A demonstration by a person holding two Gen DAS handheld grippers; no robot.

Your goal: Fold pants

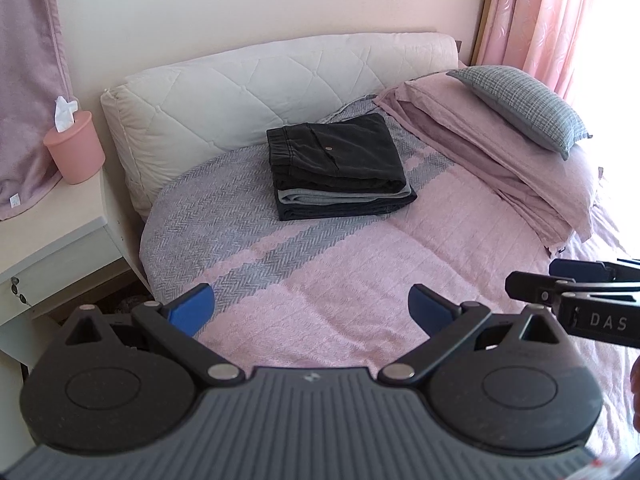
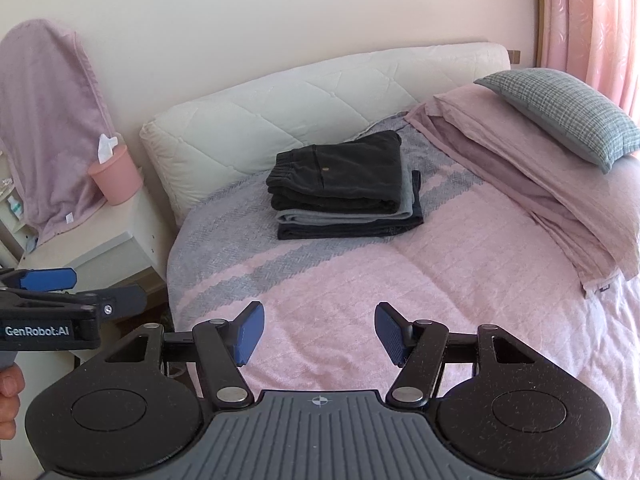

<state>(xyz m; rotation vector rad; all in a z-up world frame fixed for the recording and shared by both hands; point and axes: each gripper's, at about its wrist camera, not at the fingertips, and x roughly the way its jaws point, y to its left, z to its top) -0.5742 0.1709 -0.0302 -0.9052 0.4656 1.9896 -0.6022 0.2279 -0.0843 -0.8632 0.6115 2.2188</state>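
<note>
A stack of folded pants (image 1: 340, 168) (image 2: 344, 188) lies on the bed near the headboard: black pants with a small button on top, a grey pair under them, a dark pair at the bottom. My left gripper (image 1: 311, 306) hovers open over the pink bedspread, well short of the stack, with nothing between its blue pads. My right gripper (image 2: 319, 330) is likewise open and empty above the bedspread. Each gripper shows at the edge of the other's view: the right gripper (image 1: 560, 284) and the left gripper (image 2: 72, 288).
A quilted cream headboard cushion (image 1: 248, 92) backs the bed. Folded pink bedding with a grey checked pillow (image 1: 528, 104) lies at right. A white nightstand (image 1: 48, 236) at left carries a pink tissue holder (image 1: 74, 148). Pink curtains (image 1: 552, 12) hang at the right.
</note>
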